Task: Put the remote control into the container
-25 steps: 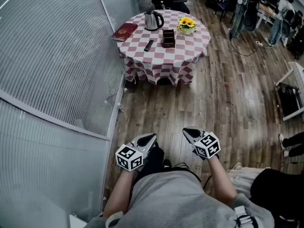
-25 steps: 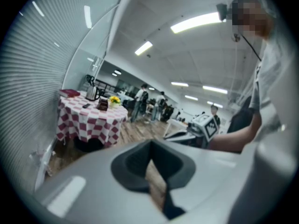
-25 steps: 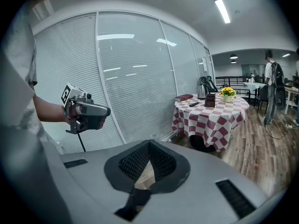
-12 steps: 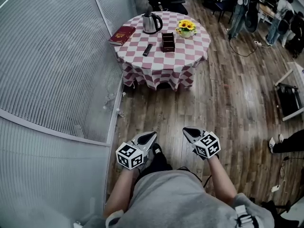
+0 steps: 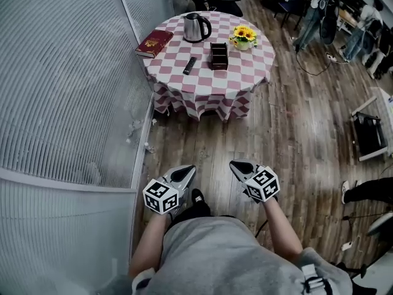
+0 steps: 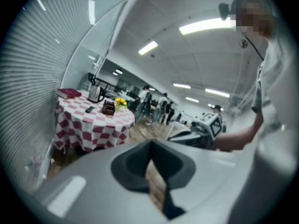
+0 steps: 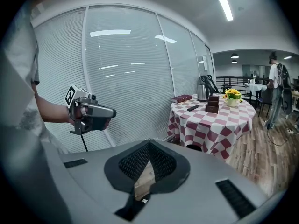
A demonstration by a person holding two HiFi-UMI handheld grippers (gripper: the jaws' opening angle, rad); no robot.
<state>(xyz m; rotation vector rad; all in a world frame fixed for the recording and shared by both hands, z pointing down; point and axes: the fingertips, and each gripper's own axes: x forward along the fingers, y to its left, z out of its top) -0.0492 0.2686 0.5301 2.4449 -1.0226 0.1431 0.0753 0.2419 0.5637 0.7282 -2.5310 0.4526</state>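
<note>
Over the last second the round table (image 5: 209,88) has grown slightly larger in the head view, and the grippers have shifted a little against the wooden floor (image 5: 288,134). The person appears to be walking toward the table, which lies at 12 o'clock and well apart from them. The task is therefore still in its approach; nothing on the table can yet be reached.

The left gripper (image 5: 188,173) has its jaws closed together with nothing between them; only floor shows past the tips in its own view. The right gripper (image 5: 237,166) is likewise closed and empty. Both are carried low in front of the person's body, pointing ahead.

The remote control (image 5: 190,65) lies flat on the checked cloth, at about 9 o'clock from the table's centre. The container (image 5: 218,55), a dark box divided into compartments, stands just beside it at the remote's 3 o'clock, apart from it. Whether anything already sits in those compartments is too small to tell from here. A kettle (image 5: 198,27) stands at the table's 12 o'clock, a red book (image 5: 154,43) at 10 o'clock, and a pot of yellow flowers (image 5: 244,35) at 2 o'clock.
</note>
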